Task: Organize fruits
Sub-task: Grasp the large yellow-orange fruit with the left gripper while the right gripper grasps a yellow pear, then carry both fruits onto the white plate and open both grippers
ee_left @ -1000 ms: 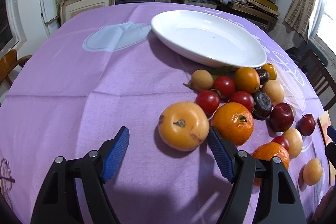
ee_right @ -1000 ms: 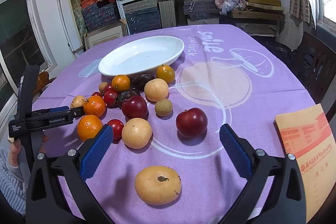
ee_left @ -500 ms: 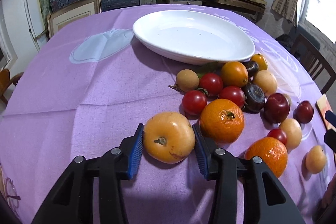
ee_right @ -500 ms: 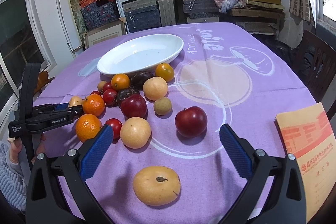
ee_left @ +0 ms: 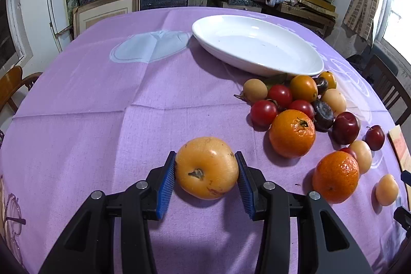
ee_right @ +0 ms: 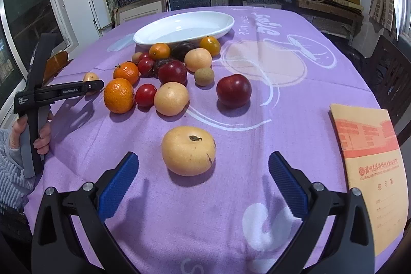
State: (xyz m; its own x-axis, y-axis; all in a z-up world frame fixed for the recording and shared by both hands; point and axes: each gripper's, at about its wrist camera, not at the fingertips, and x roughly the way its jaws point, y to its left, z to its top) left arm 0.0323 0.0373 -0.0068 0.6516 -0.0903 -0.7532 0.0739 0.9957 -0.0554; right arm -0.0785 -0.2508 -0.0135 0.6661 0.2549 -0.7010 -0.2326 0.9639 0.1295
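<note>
left wrist view: the left gripper [ee_left: 206, 180] has just been closing and its blue pads now pinch a yellow-orange persimmon [ee_left: 206, 167] near the table's [ee_left: 77, 120] near edge, left of two mandarins [ee_left: 292, 133]. right wrist view: the right gripper [ee_right: 203, 182] is spread wide, a pale pear [ee_right: 188, 150] untouched just ahead of its pads, with the white oval plate [ee_right: 143, 39] toward the far edge.

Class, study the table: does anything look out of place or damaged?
The booklet overhangs the table edge, an odd item among fruit. The pale fruit before the right gripper bears a small dark skin blemish.
</note>
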